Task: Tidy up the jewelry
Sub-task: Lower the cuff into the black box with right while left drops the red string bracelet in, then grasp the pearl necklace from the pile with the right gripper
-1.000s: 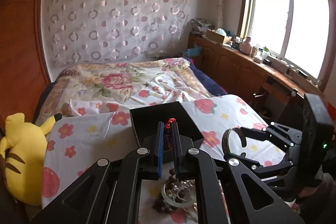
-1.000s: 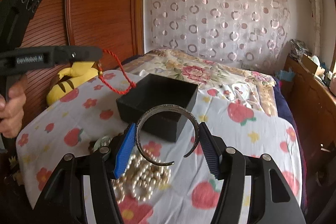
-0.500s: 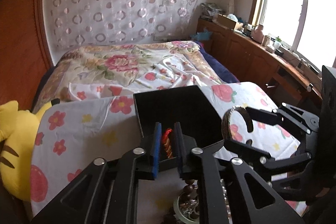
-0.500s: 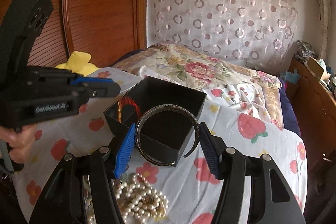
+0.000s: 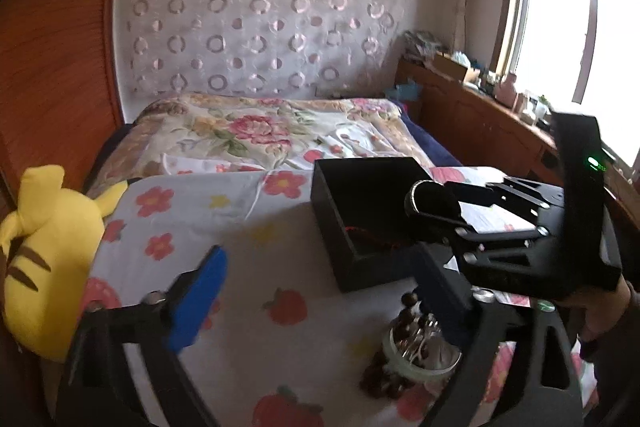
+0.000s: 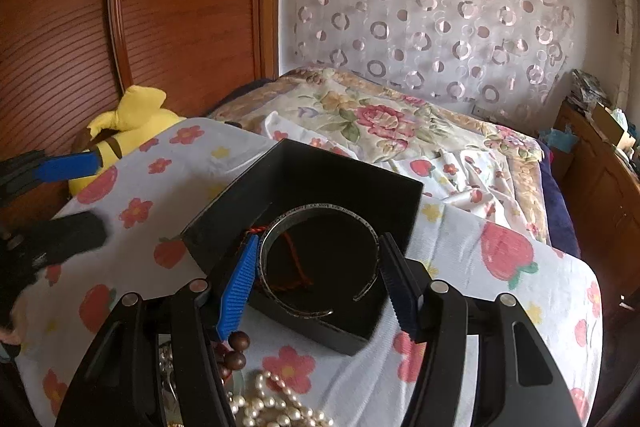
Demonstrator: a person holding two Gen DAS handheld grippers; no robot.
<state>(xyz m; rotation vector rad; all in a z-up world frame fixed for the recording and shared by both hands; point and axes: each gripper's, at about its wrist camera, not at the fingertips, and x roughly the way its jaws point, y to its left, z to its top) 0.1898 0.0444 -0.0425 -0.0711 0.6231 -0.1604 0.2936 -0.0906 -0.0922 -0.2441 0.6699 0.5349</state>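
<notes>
A black open box (image 6: 332, 187) (image 5: 360, 187) stands on the flowered cloth. A red cord bracelet (image 6: 294, 259) (image 5: 372, 241) lies inside it. My right gripper (image 6: 318, 281) is shut on a dark metal cuff bangle (image 6: 316, 211) and holds it over the box; it also shows in the left wrist view (image 5: 430, 203). My left gripper (image 5: 316, 291) is open and empty, left of and in front of the box. A pale jade bangle (image 5: 416, 365), dark wooden beads (image 5: 384, 379) (image 6: 234, 347) and a pearl necklace (image 6: 276, 407) lie on the cloth near me.
A yellow plush toy (image 5: 44, 259) (image 6: 128, 119) sits at the cloth's left edge against the wooden headboard (image 6: 120, 27). A floral bed (image 5: 260, 131) lies behind. A wooden counter (image 5: 480, 119) runs under the window at the right.
My left gripper has opened, let the red cord bracelet drop into the box and pulled back to the left. My right gripper has carried the cuff bangle forward over the box.
</notes>
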